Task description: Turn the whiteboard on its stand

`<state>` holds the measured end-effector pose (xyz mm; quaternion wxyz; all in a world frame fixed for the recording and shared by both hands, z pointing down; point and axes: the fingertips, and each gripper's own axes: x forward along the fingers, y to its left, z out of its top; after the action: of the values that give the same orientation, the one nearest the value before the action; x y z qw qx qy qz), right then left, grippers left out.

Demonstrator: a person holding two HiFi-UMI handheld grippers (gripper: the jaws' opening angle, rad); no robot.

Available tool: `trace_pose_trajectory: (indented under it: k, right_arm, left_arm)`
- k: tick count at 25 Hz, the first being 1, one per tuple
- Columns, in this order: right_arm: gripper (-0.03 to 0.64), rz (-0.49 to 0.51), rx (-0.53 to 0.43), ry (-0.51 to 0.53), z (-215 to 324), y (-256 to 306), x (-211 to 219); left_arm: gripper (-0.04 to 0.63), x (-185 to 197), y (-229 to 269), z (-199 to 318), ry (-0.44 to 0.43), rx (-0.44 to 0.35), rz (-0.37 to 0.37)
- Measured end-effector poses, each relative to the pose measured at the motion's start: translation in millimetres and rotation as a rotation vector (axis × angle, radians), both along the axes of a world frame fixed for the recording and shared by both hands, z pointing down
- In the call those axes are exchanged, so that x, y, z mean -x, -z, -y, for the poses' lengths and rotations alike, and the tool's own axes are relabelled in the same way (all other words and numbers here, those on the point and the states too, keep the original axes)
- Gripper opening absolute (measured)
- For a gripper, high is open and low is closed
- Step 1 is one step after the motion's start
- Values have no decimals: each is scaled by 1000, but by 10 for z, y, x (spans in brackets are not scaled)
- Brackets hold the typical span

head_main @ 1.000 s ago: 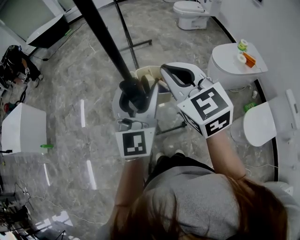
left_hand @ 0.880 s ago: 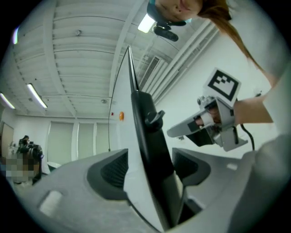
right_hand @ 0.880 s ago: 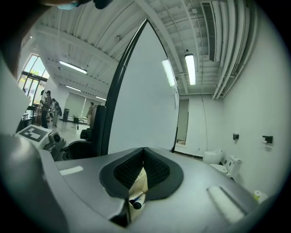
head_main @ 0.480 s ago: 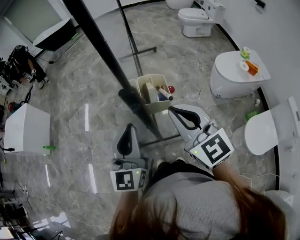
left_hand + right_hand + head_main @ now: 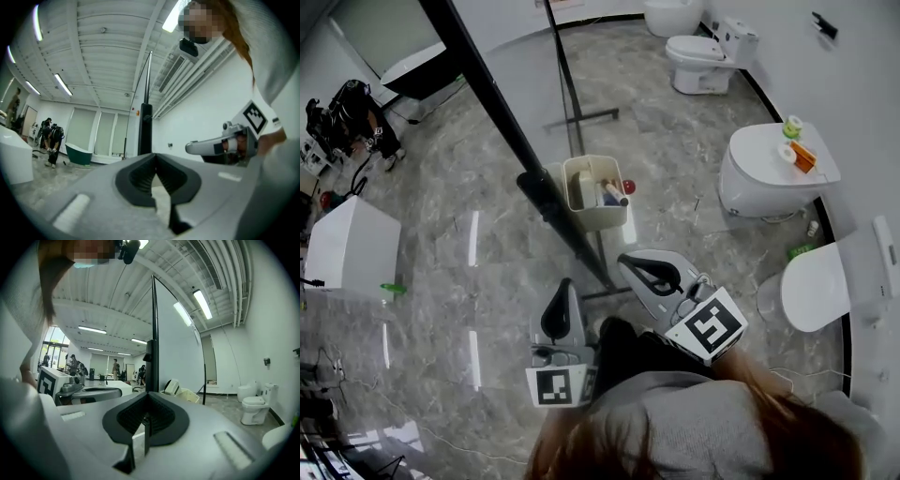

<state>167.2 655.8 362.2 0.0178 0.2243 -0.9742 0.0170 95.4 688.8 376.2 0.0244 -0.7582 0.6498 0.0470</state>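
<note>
The whiteboard (image 5: 487, 94) stands edge-on as a long black bar, and its thin stand pole (image 5: 567, 80) rises behind it. A beige tray (image 5: 595, 192) with markers hangs on the stand. My left gripper (image 5: 566, 281) is shut and empty, drawn back from the board's lower end. To its right, my right gripper (image 5: 624, 259) is also shut with nothing in it. In the left gripper view the shut jaws (image 5: 155, 157) point at the board's black edge (image 5: 145, 131). In the right gripper view the shut jaws (image 5: 147, 394) face the board's edge (image 5: 153, 333) and its white face (image 5: 180, 348).
Toilets (image 5: 703, 52) and white basins (image 5: 769, 159) line the curved right wall. A white box (image 5: 352, 253) stands at the left with a green bottle (image 5: 394, 289) beside it. A bathtub (image 5: 412, 70) and dark equipment (image 5: 352, 112) are at the far left.
A second ago my left gripper was around the board's black edge. It has let go and closed, and both grippers have pulled back and down, away from the board.
</note>
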Motion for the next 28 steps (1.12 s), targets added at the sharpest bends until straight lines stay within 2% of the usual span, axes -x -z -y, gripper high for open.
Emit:
trace_pose_trajectory:
  k: [3, 6, 8, 11, 16, 20, 24, 28]
  right_arm:
    - [3, -33, -15, -4, -49, -34, -88]
    - [3, -31, -36, -39, -116, 35, -227]
    - [3, -29, -49, -85, -178, 100, -374]
    - [3, -24, -54, -180, -274, 170, -625]
    - [3, 12, -4, -315, -713, 106, -802]
    - [3, 11, 41, -315, -1185, -40, -612]
    - [3, -14, 53, -268, -1641, -125, -325]
    - [3, -24, 54, -214, -1802, -102, -164]
  left_arm:
    - [-2, 48, 35, -71, 33, -12, -5]
    - [-2, 13, 156, -192, 16, -36, 28]
    - [-2, 70, 251, -287, 12, -52, 53]
    - [-2, 279, 384, -426, 21, -91, 18]
    - [-2, 392, 398, -784, -30, -86, -2]
    - [0, 266, 286, -1125, -88, -55, -18]
    - [-2, 68, 134, -1415, -152, -10, -26]
    - [-2, -77, 179, -1509, -177, -8, -16]
